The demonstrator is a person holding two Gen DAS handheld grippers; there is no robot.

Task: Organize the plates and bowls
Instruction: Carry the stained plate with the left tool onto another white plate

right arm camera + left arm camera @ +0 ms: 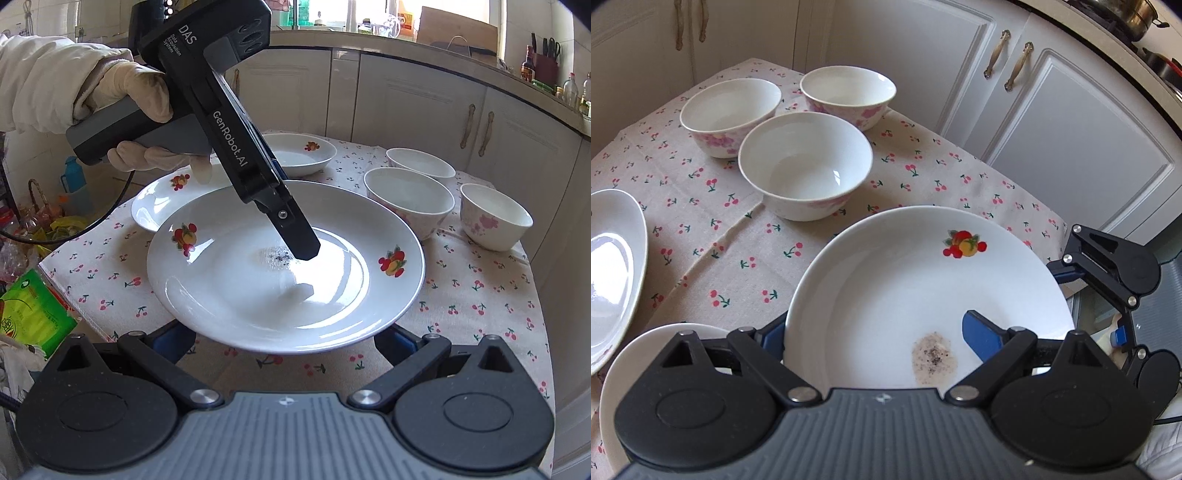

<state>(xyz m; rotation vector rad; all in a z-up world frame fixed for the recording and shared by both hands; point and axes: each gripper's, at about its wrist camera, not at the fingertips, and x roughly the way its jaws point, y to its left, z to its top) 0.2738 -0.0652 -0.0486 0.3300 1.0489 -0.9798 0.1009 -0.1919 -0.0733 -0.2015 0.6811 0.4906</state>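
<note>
A white deep plate with fruit prints and a speckled dirty patch hangs tilted above the cherry-print tablecloth. My left gripper is shut on its edge: one blue finger lies inside the plate, the other is hidden beneath. In the right wrist view, a gloved hand holds that gripper, its upper finger touching the plate. My right gripper stands open, both fingers under the near rim. Three white bowls stand behind.
Two more white plates lie on the cloth beyond the lifted one. White cabinets close off the table's far side. A green packet and clutter sit off the table's left edge.
</note>
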